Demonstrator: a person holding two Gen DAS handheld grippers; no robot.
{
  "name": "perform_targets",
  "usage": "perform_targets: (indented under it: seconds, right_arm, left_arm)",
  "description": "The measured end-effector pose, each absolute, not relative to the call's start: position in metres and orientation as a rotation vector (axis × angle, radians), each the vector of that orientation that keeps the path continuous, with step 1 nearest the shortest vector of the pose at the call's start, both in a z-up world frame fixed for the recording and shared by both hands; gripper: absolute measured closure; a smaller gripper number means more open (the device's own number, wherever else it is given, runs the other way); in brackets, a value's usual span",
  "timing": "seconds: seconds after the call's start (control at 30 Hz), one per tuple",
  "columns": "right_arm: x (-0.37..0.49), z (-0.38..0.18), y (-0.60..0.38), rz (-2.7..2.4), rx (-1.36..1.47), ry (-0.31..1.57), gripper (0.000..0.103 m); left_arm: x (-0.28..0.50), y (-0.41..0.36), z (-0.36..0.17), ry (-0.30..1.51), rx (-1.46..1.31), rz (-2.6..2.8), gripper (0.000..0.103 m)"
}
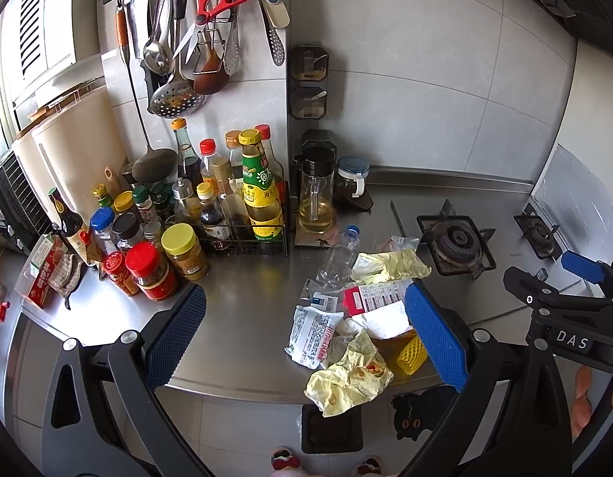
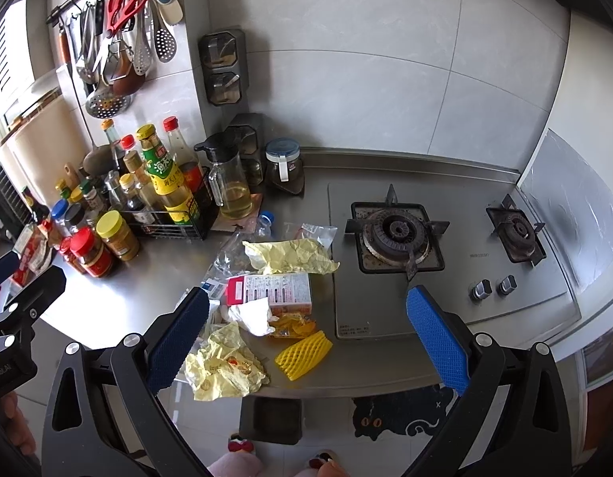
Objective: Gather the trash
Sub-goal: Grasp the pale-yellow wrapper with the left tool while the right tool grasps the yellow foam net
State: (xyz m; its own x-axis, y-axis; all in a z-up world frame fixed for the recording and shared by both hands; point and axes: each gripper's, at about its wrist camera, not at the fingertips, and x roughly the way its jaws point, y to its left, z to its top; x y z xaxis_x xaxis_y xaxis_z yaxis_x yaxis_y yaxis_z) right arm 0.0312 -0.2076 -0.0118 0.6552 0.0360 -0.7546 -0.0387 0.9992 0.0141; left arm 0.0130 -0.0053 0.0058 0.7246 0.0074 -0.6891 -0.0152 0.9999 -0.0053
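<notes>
Bare steel counter [image 1: 243, 318] lies open between the crowd of sauce jars and bottles [image 1: 159, 238] on the left and the trash heap [image 2: 262, 302] near the front edge. Behind the heap an oil jug [image 2: 233, 183] and a lidded jar [image 2: 282, 161] stand against the wall. To the right the gas burner [image 2: 396, 238] rises just beside the litter; the strip of hob in front of it is clear. Both grippers, left [image 1: 306, 330] and right [image 2: 308, 334], hang wide apart above the front edge.
</notes>
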Motion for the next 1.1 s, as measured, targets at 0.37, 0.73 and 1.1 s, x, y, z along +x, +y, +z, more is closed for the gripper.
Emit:
perform_targets:
  seconds: [0.37, 0.73, 1.1]
  right_arm:
    - [0.038, -0.082, -0.220, 0.074, 0.039, 0.963, 0.003]
    - [0.043, -0.192, -0.227, 0.047, 0.088, 1.161, 0.022]
    - [0.064, -0.258, -0.227, 0.043, 0.248, 1.260, 0.033]
  left_arm:
    - [0.013, 0.004, -0.073, 0.836, 0.044, -0.047, 0.008]
    - [0.002, -0.012, -0.165, 0.885, 0.032, -0.299, 0.022]
    - [0.018, -0.036, -0.208, 0.883, 0.150, -0.406, 0.037]
